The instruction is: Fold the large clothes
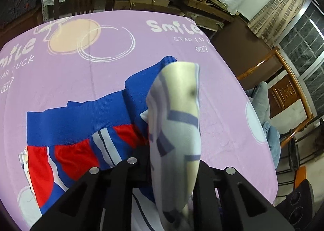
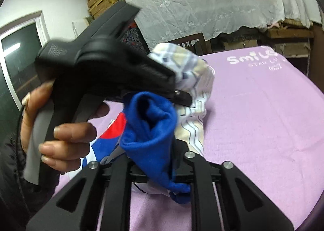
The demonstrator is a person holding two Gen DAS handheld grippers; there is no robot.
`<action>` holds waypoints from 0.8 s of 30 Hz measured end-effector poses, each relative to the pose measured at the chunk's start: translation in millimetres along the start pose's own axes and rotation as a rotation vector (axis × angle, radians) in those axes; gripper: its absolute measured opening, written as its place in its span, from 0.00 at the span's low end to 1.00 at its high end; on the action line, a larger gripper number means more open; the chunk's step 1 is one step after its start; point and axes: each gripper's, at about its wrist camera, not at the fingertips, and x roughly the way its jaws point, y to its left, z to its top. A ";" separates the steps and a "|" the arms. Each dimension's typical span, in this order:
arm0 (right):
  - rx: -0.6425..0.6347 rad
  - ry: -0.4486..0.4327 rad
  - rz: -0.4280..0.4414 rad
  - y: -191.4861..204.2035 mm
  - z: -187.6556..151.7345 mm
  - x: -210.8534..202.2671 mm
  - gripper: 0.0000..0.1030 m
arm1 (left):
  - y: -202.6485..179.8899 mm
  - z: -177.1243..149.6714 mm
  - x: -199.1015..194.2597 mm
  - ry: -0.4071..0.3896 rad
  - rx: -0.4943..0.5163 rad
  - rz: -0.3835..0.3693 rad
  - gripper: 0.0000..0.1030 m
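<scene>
the left gripper [image 1: 174, 170] is clenched on a pale cream-and-white patterned fold of the blue, red and white jersey garment [image 1: 85, 129], lifted above the lilac printed tablecloth [image 1: 85, 73]. just beside it, lower, the right gripper [image 2: 162, 162] pinches the blue ribbed hem [image 2: 154, 129].

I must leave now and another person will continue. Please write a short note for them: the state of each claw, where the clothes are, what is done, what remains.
Left claw: shut on a pale checked part of the garment, lifted.
Right claw: shut on the blue ribbed cuff.
The rest of the garment, blue, red and white, lies rumpled on the purple sheet.
Done: both grips taken.
Left: no neat fold shows yet; spread it flat, then fold.
</scene>
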 end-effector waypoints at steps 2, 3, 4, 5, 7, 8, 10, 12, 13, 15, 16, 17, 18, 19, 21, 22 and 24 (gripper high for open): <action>-0.020 -0.004 -0.019 -0.4 1.1 1.0 0.16 | 1.2 1.5 -0.5 -0.002 -0.001 -0.007 0.15; -0.036 -0.008 -0.030 0.9 1.0 1.0 0.16 | -1.0 3.8 -0.5 -0.008 0.001 -0.008 0.15; -0.046 -0.014 -0.037 1.9 1.5 -0.2 0.15 | -0.8 4.3 -2.3 -0.014 0.006 -0.007 0.15; -0.047 -0.017 -0.037 4.3 1.5 -1.4 0.13 | -1.1 4.1 -6.1 -0.026 0.012 -0.004 0.15; -0.048 -0.023 -0.030 11.7 1.9 -4.2 0.12 | -0.2 2.9 -13.8 -0.044 0.021 0.001 0.15; -0.054 -0.026 -0.028 15.2 3.4 -6.5 0.11 | 0.5 2.9 -19.7 -0.057 0.028 0.006 0.15; -0.075 -0.032 -0.030 23.2 7.9 -7.6 0.10 | 2.0 2.7 -32.3 -0.084 0.039 0.015 0.15; -0.101 -0.040 -0.029 37.1 14.2 -10.7 0.10 | 4.4 1.6 -43.7 -0.109 0.047 0.022 0.15; -0.111 -0.043 -0.028 43.1 15.4 -12.5 0.10 | 6.4 0.1 -49.7 -0.124 0.050 0.025 0.15; -0.141 -0.046 -0.026 57.4 23.2 -11.4 0.10 | 13.0 -4.3 -65.1 -0.159 0.050 0.034 0.15; -0.155 -0.048 -0.026 63.3 24.6 -11.6 0.10 | 15.8 -5.7 -70.0 -0.169 0.049 0.037 0.15; -0.171 -0.049 -0.025 73.3 26.5 -11.8 0.10 | 20.4 -8.6 -77.3 -0.184 0.046 0.042 0.15; -0.189 -0.049 -0.021 82.5 27.6 -10.6 0.10 | 25.3 -11.8 -84.1 -0.198 0.040 0.045 0.15; -0.199 -0.049 -0.021 86.7 29.6 -8.6 0.10 | 29.3 -14.1 -88.9 -0.207 0.036 0.047 0.15; -0.240 -0.045 -0.013 106.1 29.8 -4.1 0.10 | 41.8 -21.7 -100.3 -0.231 0.023 0.054 0.15; -0.254 -0.042 -0.011 113.4 29.0 -2.4 0.10 | 47.9 -24.5 -105.4 -0.239 0.018 0.059 0.15; -0.290 -0.032 -0.008 129.3 29.0 5.0 0.10 | 64.1 -33.5 -117.1 -0.260 0.002 0.074 0.15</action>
